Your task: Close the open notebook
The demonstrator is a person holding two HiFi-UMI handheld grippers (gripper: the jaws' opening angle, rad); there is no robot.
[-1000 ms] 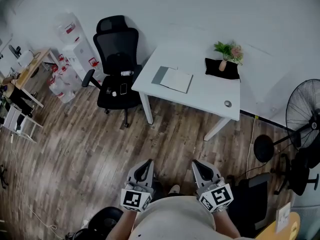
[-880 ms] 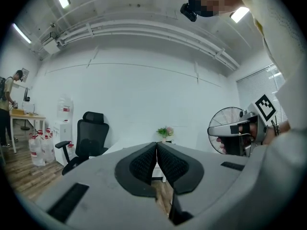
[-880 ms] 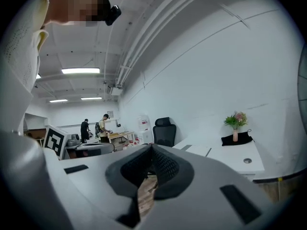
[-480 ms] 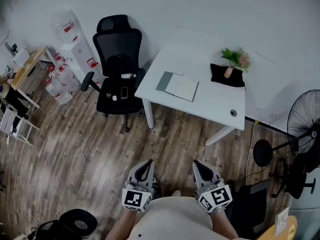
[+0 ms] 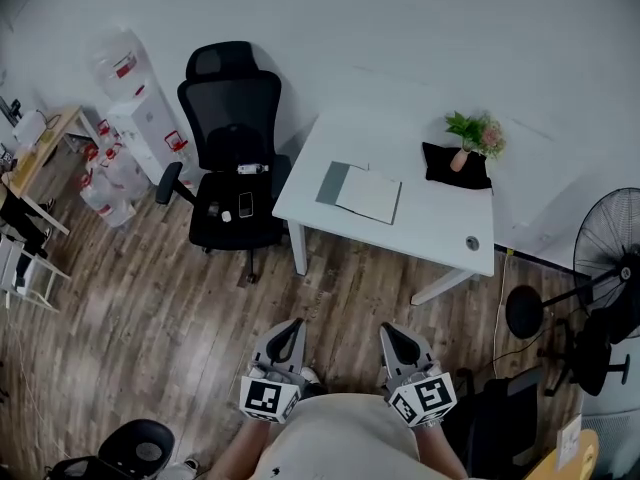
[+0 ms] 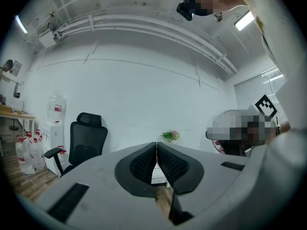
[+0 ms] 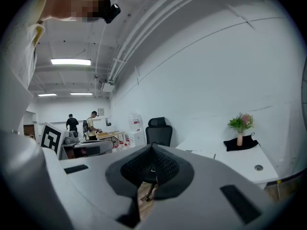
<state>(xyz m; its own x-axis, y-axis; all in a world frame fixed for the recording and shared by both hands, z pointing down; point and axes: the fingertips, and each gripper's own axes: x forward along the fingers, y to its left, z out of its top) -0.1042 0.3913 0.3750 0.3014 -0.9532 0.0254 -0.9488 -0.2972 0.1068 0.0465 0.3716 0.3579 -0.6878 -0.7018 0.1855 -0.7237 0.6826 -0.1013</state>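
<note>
An open notebook point(image 5: 360, 191) with a grey cover leaf and white pages lies on the white desk point(image 5: 440, 233), near its left end. Both grippers are held close to my body, well short of the desk, over the wood floor. My left gripper point(image 5: 291, 330) is shut with nothing between its jaws, and so is my right gripper point(image 5: 391, 333). In the left gripper view the jaws point(image 6: 156, 147) meet, pads touching. The right gripper view shows its jaws point(image 7: 152, 150) pressed together; the notebook point(image 7: 201, 153) appears faintly on the desk behind them.
A black office chair point(image 5: 230, 158) stands left of the desk. On the desk are a potted plant point(image 5: 472, 138) on a black cloth point(image 5: 455, 169) and a cable hole point(image 5: 471, 242). A standing fan point(image 5: 600, 268) is at right, water bottles point(image 5: 115, 158) at left.
The view has shifted: the desk and notebook now sit slightly lower and further right in the head view. Both grippers stay shut near my body, the right one a little lower.
</note>
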